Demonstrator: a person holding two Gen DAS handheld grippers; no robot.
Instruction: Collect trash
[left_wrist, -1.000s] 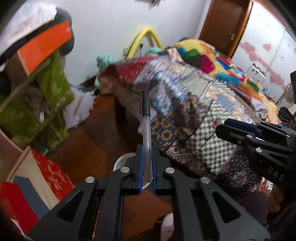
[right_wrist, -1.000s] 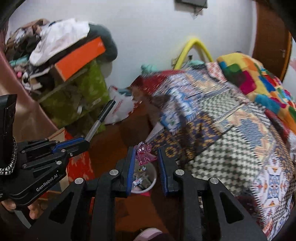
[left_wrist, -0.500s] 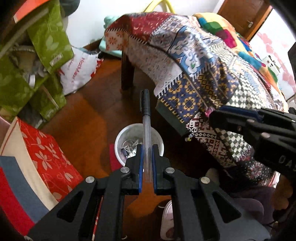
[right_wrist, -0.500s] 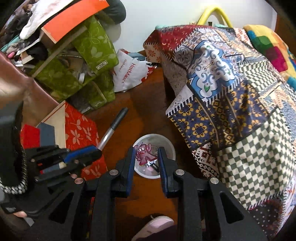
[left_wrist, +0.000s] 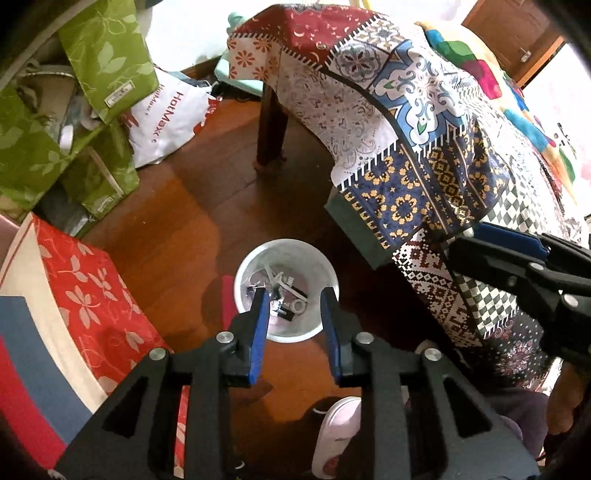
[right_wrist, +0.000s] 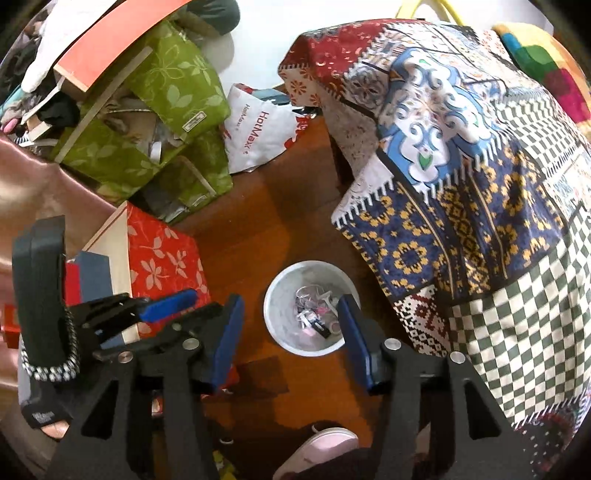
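Note:
A small white bin (left_wrist: 244, 269) (right_wrist: 274, 295) stands on the wooden floor, holding mixed small trash (left_wrist: 284, 295) (right_wrist: 314, 314). My left gripper (left_wrist: 294, 300) hangs right above it, pointing steeply down. Its jaws are opening and nothing is between them. My right gripper (right_wrist: 290, 303) hovers over the same bin, its jaws also opening and empty. The right wrist view shows the left gripper (right_wrist: 166, 306) on the left side. In the left wrist view, the right gripper (left_wrist: 509, 254) reaches in from the right. I cannot pick out the pen or the pink figure among the trash.
A patchwork cloth (left_wrist: 406, 129) (right_wrist: 461, 166) hangs over furniture right of the bin, a dark wooden leg (left_wrist: 271, 129) behind it. Green fabric boxes (right_wrist: 166, 110), a red floral box (left_wrist: 85, 288) (right_wrist: 162, 254) and a white shopping bag (left_wrist: 166, 118) crowd the left. A pink slipper (left_wrist: 334, 435) (right_wrist: 317, 450) lies near.
Both grippers sank toward the bin and tipped downward. The left jaws opened and the pen is gone from them. The right jaws opened and the pink figure is gone.

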